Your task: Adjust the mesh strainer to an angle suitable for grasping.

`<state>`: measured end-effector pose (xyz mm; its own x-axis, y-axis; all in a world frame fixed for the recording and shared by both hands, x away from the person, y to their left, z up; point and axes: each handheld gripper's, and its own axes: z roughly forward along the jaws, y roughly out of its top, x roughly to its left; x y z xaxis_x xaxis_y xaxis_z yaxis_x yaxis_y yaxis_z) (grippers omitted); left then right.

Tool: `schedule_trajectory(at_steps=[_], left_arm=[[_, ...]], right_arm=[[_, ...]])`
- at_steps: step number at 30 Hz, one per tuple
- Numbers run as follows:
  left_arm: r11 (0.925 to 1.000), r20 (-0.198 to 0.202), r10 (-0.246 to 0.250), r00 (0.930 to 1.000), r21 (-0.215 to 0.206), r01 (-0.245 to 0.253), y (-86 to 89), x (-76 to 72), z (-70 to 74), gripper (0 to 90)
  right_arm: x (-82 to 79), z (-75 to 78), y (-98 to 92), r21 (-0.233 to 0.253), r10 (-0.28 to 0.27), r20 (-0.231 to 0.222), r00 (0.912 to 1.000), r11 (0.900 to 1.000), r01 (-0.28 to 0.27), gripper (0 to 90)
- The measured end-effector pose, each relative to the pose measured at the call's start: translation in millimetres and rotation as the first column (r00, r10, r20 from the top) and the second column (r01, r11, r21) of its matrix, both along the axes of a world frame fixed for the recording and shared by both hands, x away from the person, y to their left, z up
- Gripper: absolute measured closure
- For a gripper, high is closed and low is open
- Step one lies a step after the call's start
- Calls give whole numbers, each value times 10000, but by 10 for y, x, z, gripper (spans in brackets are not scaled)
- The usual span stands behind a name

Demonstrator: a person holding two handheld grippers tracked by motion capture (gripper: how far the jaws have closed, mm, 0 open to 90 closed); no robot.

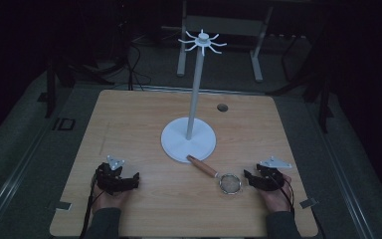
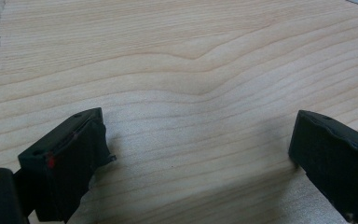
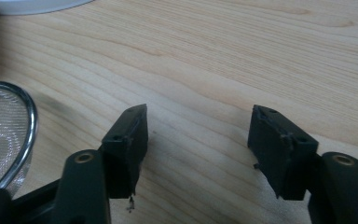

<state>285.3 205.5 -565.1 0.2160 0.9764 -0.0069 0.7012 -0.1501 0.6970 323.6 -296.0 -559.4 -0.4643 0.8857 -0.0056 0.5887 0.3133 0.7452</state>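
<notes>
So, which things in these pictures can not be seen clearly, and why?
- Strainer, right gripper view: cut off by the left edge; handle out of frame.
- White stand, right gripper view: a sliver of the base at the top edge.
- Dark round spot on the table, high view: too small to identify.
- Room behind, high view: too dark.

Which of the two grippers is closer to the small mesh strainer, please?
The right gripper, just beside the strainer bowl; the left gripper sits across the table.
</notes>
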Motion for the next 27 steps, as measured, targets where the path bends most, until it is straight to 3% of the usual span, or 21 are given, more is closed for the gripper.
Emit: schedule_trajectory(at_steps=[3, 6, 7, 8, 22, 27], left_arm=[[9998, 317, 191, 9993, -80, -189, 34, -46, 12, 235], [9993, 410, 370, 9985, -125, -365, 59, -59, 20, 252], [9989, 451, 433, 9980, -173, -426, 61, -63, 22, 357], [9990, 447, 410, 9982, -183, -402, 64, -66, 24, 390], [9959, 503, -157, 9986, -886, 201, 114, -113, 103, 478], [9942, 546, -263, 9982, -1025, 318, 152, -139, 130, 481]], right_arm=[[-7, 4, 6, 15, 63, 24, 10000, 10000, -63, 432], [-8, 5, 8, 11, 78, 22, 10000, 10000, -78, 439], [-11, 15, 24, -14, 99, -38, 9999, 10000, -99, 468], [-12, 20, 34, -54, 132, -54, 9999, 9999, -132, 471], [28, 304, 209, -455, 1136, 317, 9930, 9927, -1121, 512], [84, 465, 347, -753, 1846, 237, 9825, 9803, -1824, 511]])
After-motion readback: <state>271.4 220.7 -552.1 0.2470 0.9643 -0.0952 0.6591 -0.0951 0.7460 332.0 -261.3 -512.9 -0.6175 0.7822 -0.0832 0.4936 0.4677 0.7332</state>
